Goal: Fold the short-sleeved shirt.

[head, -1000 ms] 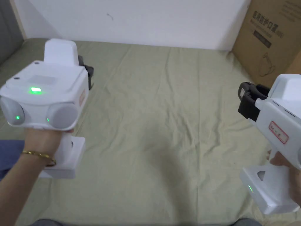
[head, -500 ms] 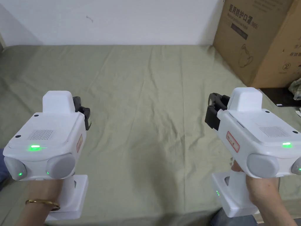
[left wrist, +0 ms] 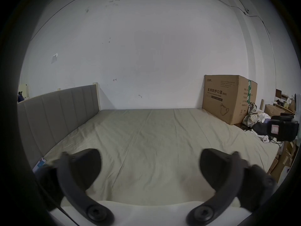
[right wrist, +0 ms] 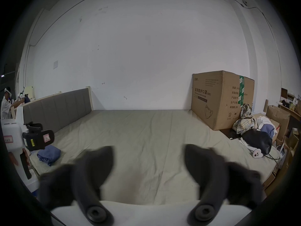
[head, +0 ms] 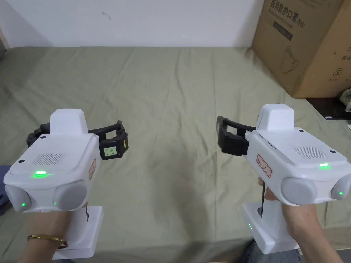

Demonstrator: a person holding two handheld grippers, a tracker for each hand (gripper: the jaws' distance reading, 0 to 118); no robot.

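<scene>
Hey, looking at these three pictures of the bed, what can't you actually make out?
- Blue cloth: bunched at the bed's left edge in the right gripper view, so whether it is the shirt is unclear; in the head view the left gripper covers most of it.
- Pile of clothes beside the cardboard box: heaped, single pieces unclear.
- Both grippers' own fingers: blurred.

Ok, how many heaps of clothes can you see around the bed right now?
2: a folded blue garment near the bed's left edge by the left gripper, and a mixed pile right of the cardboard box. More may be hidden.
</scene>
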